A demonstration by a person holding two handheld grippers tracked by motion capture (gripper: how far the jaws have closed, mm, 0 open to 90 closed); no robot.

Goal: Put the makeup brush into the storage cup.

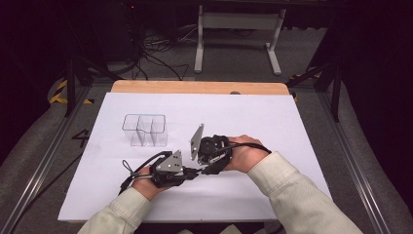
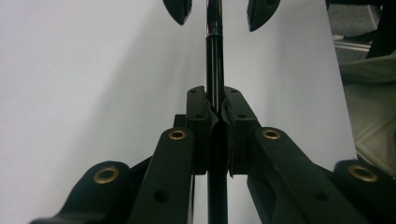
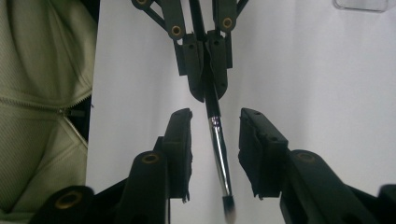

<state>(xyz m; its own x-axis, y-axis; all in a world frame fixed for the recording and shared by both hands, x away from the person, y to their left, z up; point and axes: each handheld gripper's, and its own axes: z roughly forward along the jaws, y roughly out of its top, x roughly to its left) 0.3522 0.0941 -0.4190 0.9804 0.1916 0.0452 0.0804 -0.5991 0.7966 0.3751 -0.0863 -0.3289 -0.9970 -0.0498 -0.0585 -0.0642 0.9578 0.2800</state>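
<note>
Up close, the left gripper view shows the left tongs (image 2: 215,109) clenched on a thin black brush (image 2: 215,60) handle, which runs straight up between the two far jaw tips of the other gripper. Right gripper view gives the rest: the brush (image 3: 218,149) has a shiny metal ferrule and a small soft tuft at its near end, and it lies between the right tongs (image 3: 215,122), whose pads stand apart on either side without touching it, released. From the high view, the brush itself is too small to make out; the left tongs (image 1: 194,172) and right tongs (image 1: 200,170) meet tip to tip low over the white tabletop (image 1: 272,122), both hands (image 1: 146,185) wrapped round the gripper bodies, pale sleeves coming in from below. A clear plastic divided organiser (image 1: 144,129) stands farther back on the left, well apart.
</note>
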